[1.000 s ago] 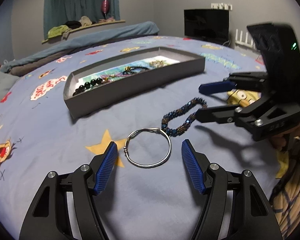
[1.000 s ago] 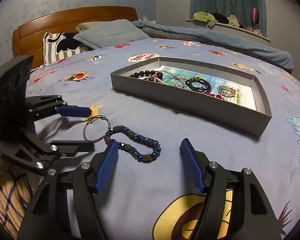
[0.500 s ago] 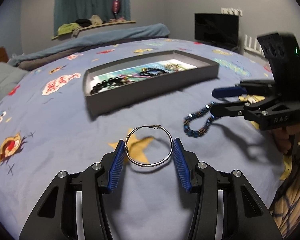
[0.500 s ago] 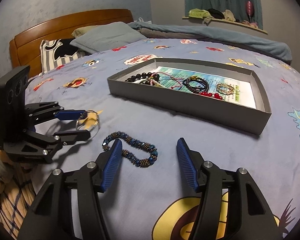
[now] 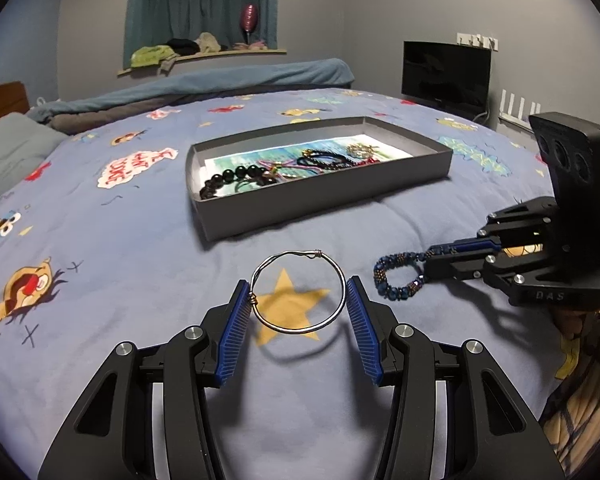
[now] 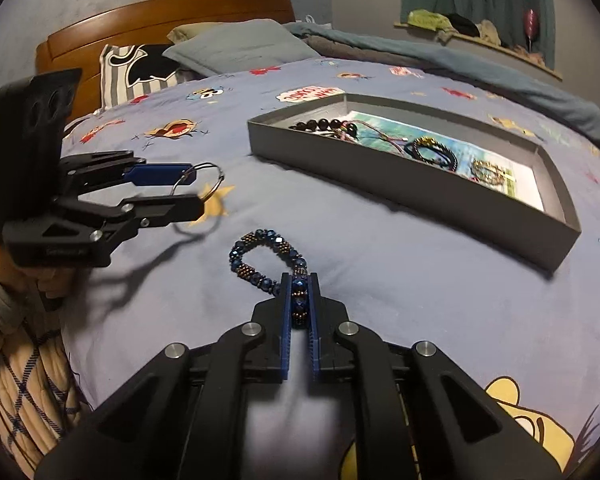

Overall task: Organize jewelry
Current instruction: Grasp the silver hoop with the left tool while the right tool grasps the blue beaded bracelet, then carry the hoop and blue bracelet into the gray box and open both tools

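My left gripper [image 5: 298,300] grasps the wire bangle [image 5: 299,292] by its two sides and holds it just above the bedspread [image 5: 120,248]. My right gripper [image 6: 299,304] is clenched on the blue bead bracelet [image 6: 260,260], whose loop hangs out in front. The grey tray [image 5: 320,196] with other jewelry lies behind them.

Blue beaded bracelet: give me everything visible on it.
The blue beaded bracelet is a closed loop of faceted dark-blue beads with bands of small bronze-coloured beads between them, glassy in look. One end is pinched between the right gripper jaws, which are shut on it; the rest of the loop extends forward over the blue bedspread, near the grey tray. Whether it touches the bedspread is unclear.
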